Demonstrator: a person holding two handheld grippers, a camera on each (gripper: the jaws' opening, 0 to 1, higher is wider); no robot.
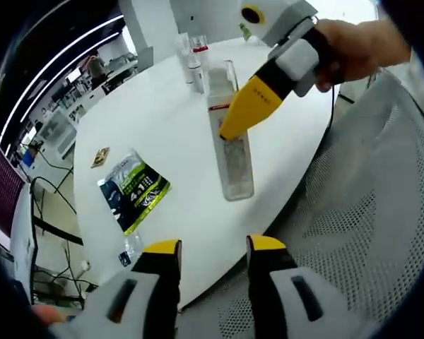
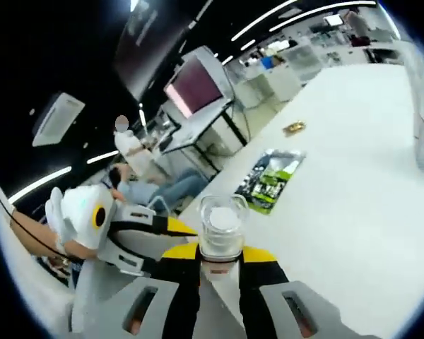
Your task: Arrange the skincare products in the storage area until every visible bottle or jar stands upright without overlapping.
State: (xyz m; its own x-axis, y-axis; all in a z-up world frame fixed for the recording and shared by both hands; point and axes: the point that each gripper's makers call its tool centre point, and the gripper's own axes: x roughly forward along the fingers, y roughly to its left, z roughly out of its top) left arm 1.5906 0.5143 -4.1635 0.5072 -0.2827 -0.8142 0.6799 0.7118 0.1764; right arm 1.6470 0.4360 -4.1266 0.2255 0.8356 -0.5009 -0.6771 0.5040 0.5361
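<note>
Two yellow jaws of the right claw [image 2: 219, 263] clamp a clear bottle [image 2: 221, 227] above the white table [image 2: 353, 176]. Left claw [image 1: 213, 248] hangs released; farther off lies a green packet [image 1: 134, 187].

In the left gripper view the white table [image 1: 169, 120] lies open between the green-and-silver sachet [image 1: 134, 187] at left and the clear organizer tray [image 1: 230, 134] at right. A small gold packet [image 1: 100, 157] lies just beyond the sachet. At the far end, upright bottles [image 1: 194, 60] crowd the tray, and the right gripper [image 1: 251, 106] hangs over it.
</note>
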